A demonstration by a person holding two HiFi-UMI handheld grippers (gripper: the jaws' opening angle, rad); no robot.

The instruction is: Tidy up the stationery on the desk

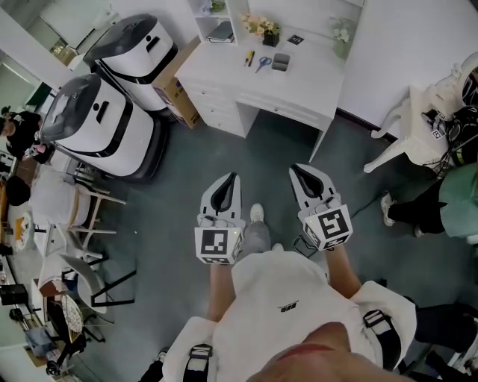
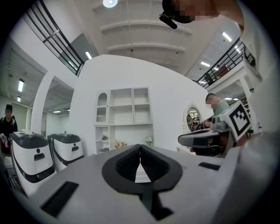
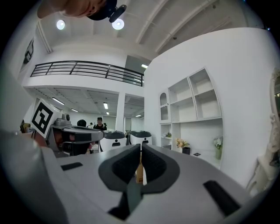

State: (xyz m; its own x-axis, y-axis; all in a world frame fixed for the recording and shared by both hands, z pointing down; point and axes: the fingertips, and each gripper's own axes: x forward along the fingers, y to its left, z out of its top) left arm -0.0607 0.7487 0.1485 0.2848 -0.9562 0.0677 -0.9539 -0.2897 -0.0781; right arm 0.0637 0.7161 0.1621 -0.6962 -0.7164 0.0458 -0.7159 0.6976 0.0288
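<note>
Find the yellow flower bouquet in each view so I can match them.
Head view: flower bouquet, top centre, on the desk.
Left gripper view: flower bouquet low, left of centre.
Right gripper view: flower bouquet low, right of centre.
Shared landmark: the white shelf unit beside it, in all three.

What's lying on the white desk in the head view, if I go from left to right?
yellow pen → blue scissors → grey box → small black card → vase of white flowers
</note>
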